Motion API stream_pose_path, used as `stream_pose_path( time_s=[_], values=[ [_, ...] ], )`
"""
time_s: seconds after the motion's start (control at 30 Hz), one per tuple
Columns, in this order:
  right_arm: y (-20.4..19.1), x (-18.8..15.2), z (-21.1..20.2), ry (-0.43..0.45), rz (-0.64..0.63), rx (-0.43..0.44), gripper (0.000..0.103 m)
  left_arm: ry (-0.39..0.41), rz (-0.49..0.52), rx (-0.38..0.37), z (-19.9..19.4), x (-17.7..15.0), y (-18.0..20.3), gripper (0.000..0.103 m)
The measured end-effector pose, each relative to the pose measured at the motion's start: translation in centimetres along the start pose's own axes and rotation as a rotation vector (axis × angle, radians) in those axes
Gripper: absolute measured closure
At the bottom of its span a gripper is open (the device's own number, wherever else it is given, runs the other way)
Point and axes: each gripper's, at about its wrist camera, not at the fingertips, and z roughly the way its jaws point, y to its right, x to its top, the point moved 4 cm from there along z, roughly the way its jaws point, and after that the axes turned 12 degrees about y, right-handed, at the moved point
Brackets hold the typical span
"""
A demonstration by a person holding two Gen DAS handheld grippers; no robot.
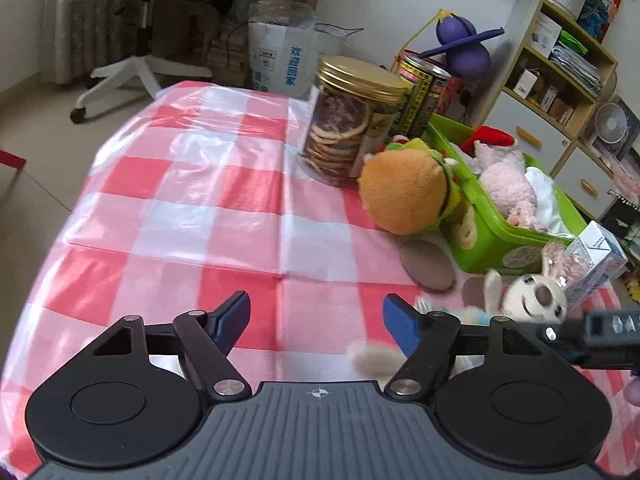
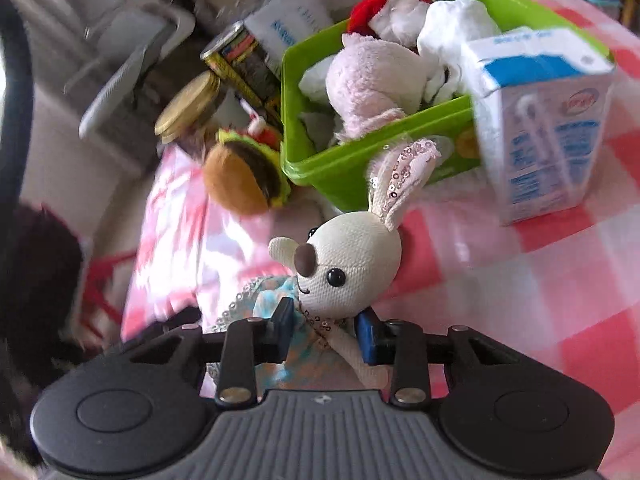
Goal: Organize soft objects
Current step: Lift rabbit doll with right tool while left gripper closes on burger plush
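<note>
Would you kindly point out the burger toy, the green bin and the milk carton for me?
burger toy [image 1: 400, 196]: left wrist view, on its orange bun.
green bin [image 2: 320, 164]: right wrist view, on its near outer wall.
milk carton [image 2: 556, 128]: right wrist view, on its printed front face.

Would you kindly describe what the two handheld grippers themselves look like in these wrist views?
The left gripper and right gripper look alike: black linkage arms with silver pivot pins, blue fingers, two round black housings flanking a ribbed grey centre plate bearing a small compass-like mark. No cables or sleeves are visible.
</note>
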Motion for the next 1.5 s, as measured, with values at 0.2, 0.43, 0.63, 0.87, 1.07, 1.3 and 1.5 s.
stream_pose_path(
  time_s=[0.2,0.43,0.63,0.87,1.07,1.3,1.5],
  values=[
    [3.3,0.4,-2.9,-0.066,-0.081,-0.029,0.086,-0.019,0.048,-0.038,1.2,-0.7,3.1,0.032],
    [8.4,2.4,-5.5,-0.025,-0.082,-0.082,0.084,0.002,0.136,-0.044,3.7,-1.8,7.2,0.032],
    [12.1,3.4,-6.4,0.011,-0.047,-0.099,0.079,0.046,0.192,-0.017,5.4,-2.5,9.5,0.031],
    [12.7,4.1,-7.0,-0.001,-0.008,-0.04,0.06,0.078,0.201,-0.02,6.0,-2.5,9.7,0.03],
    [12.6,3.3,-5.9,-0.025,0.027,-0.039,0.056,0.094,0.182,-0.035,5.0,-1.4,9.6,0.025],
    [14.3,3.5,-4.5,-0.025,0.196,-0.066,0.056,0.193,0.041,0.065,5.6,1.5,8.4,0.023],
    [14.8,3.8,-4.0,-0.013,0.249,-0.082,0.056,0.238,-0.104,0.079,6.7,3.1,7.5,0.026]
  ],
)
